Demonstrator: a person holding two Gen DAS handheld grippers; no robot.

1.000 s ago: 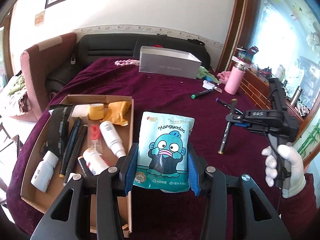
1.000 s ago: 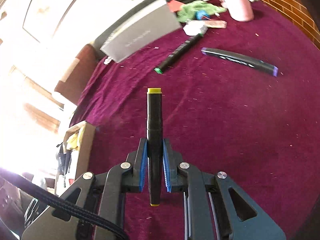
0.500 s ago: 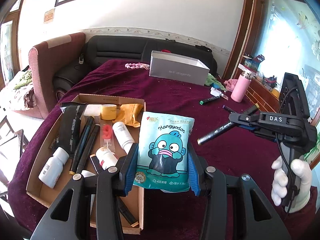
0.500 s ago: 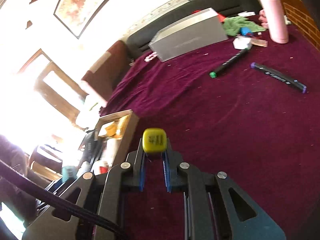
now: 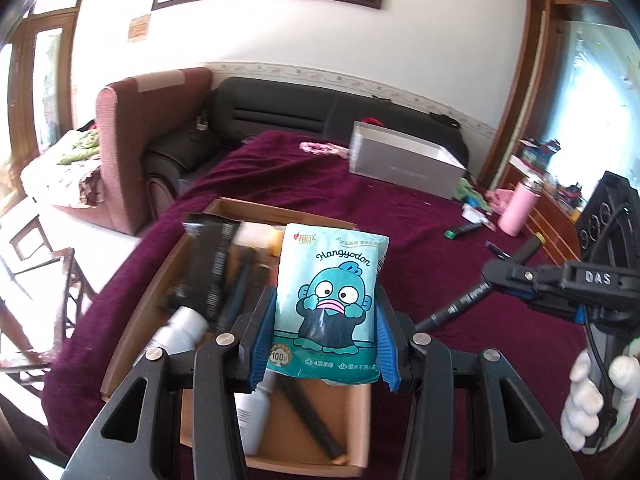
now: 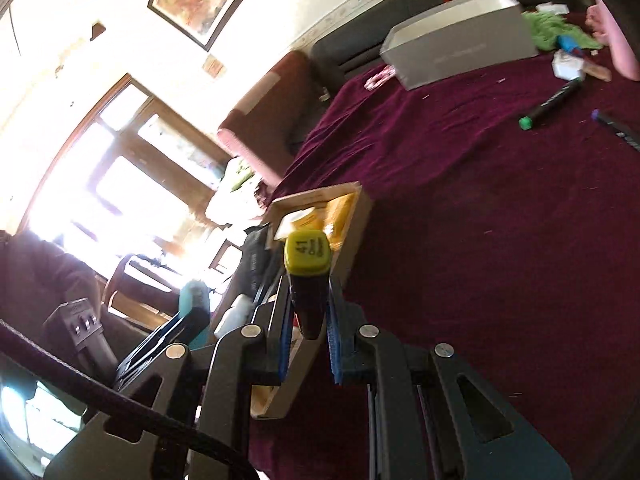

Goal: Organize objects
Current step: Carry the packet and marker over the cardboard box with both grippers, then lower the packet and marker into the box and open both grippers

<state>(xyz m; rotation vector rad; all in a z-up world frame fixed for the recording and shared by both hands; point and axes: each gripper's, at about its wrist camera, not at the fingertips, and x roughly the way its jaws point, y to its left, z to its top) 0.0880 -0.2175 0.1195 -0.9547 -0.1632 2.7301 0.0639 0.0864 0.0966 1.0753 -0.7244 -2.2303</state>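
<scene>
At the left, the cardboard box (image 5: pixel 160 280) is seen on the maroon-covered table (image 5: pixel 420 240), already holding a white bottle (image 5: pixel 180 330), dark pens and a black tube. Over its near right part, the tissue pack (image 5: pixel 330 304) is gripped upright between the blue pads of the left tongs (image 5: pixel 324 340). It should be lowered over a bare patch of the box floor and let go only once it rests flat, so the bottles are not knocked. To the right, the right tongs (image 6: pixel 308 328) are closed on the yellow-capped marker (image 6: pixel 307 276), which points toward the box. It is best laid alongside the pens. A green-capped marker (image 5: pixel 464 230) and a purple-capped one lie farther right on the cloth, probably to be collected afterwards.
</scene>
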